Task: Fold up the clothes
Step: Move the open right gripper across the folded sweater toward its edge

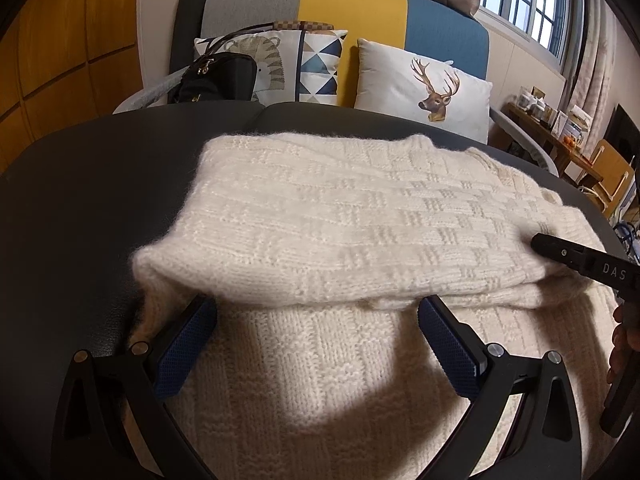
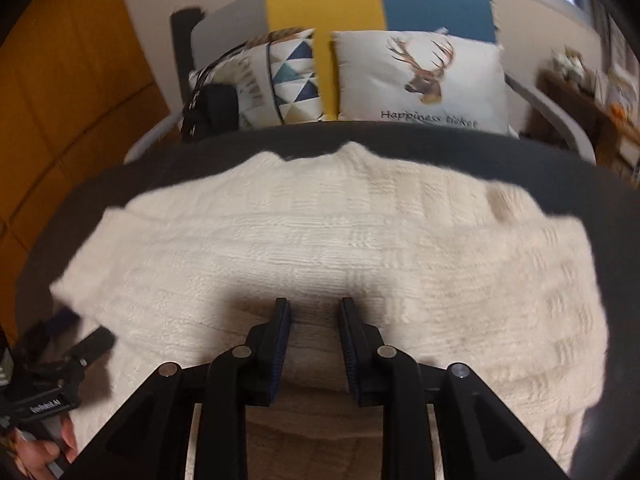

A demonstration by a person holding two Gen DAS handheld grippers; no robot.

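we see a dark table [image 1: 80, 200] before a sofa [image 1: 352, 4] with a deer pillow [image 1: 424, 88], a triangle pillow [image 1: 320, 64] and a black bag [image 1: 220, 78]. a cream sweater [image 1: 340, 216] lies on the table, its far part folded toward us, the fold edge just ahead of our left gripper [image 1: 316, 316]. that gripper sits low over the knit, jaws wide apart, holding nothing. our right gripper [image 2: 314, 312] rests on the sweater, jaws narrowly parted with knit between them; we cannot tell if it grips.
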